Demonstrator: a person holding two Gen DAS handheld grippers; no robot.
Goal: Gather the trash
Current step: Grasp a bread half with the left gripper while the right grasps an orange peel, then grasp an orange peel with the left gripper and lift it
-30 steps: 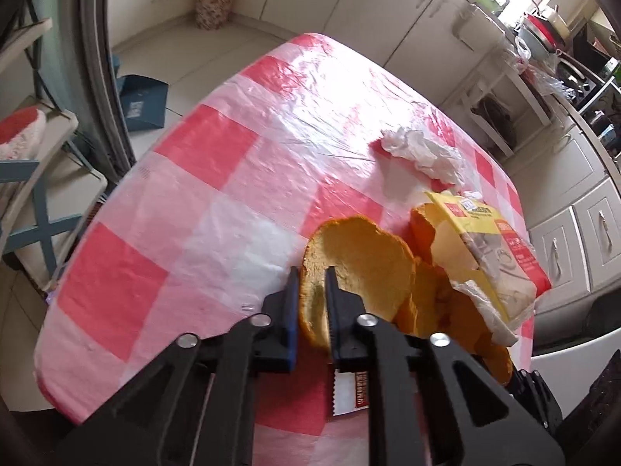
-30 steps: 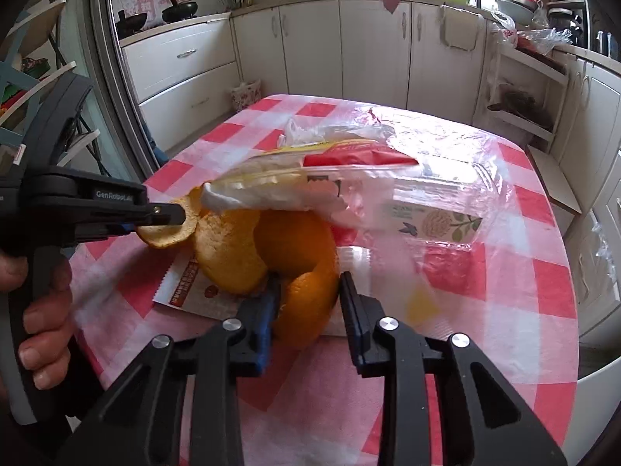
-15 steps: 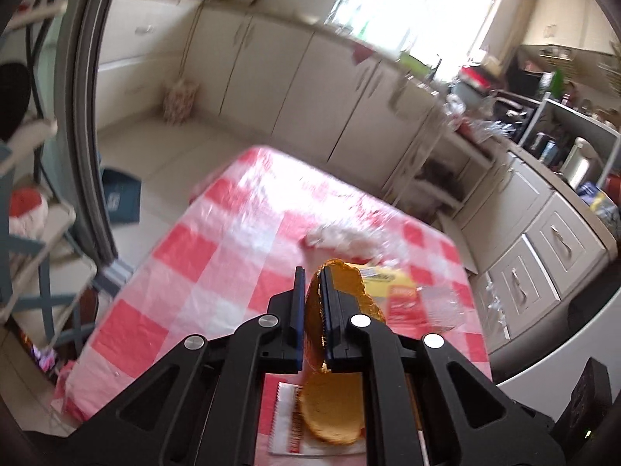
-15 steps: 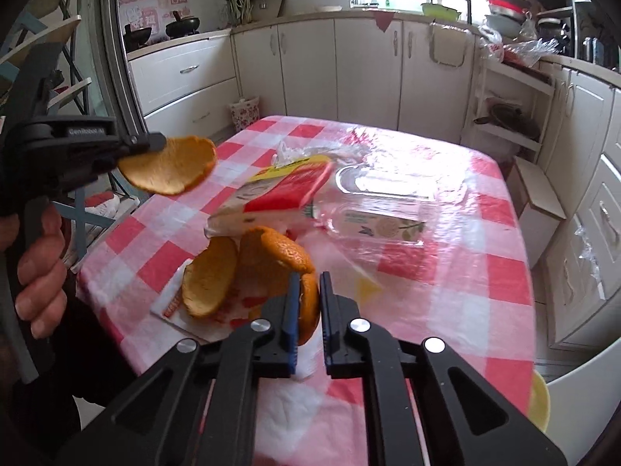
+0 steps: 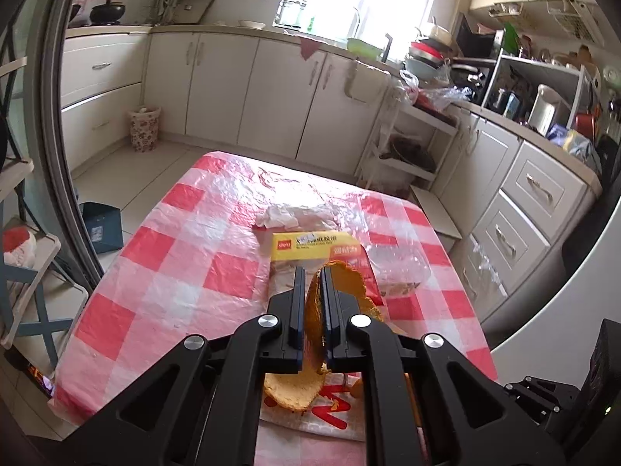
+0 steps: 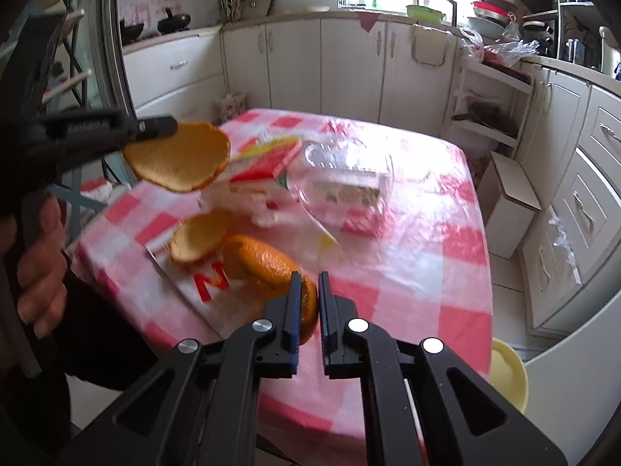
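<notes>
Bench (image 5: 167,272) carries a red-and-white checked plastic cloth; trash is grouped toward its near edge and middle.

Clear plastic package (image 6: 345,178) lies around the bench middle, a yellow-and-red wrapper (image 5: 310,246) just beside it, a crumpled white tissue (image 5: 277,217) past the wrapper toward the far edge.

Printed paper sachet (image 6: 202,283) lies flat at the near edge; one loose peel cup (image 6: 198,237) rests on it.

Left claw (image 5: 311,303) is clamped on a piece of orange peel (image 5: 349,279): the peel stands edge-on between the two pads, its upper rim curling out past the right pad, lifted clear of the bench above the near-edge trash. In the right wrist view the same peel (image 6: 178,159) hangs from the claw tip, the person's hand (image 6: 39,256) on the grip below.

Right claw (image 6: 308,303): jaws opening, pads close together, a second orange peel (image 6: 264,268) between them; its edge sits against the left pad, with a narrow gap at the right pad. This peel lies over the sachet at the near edge.
</notes>
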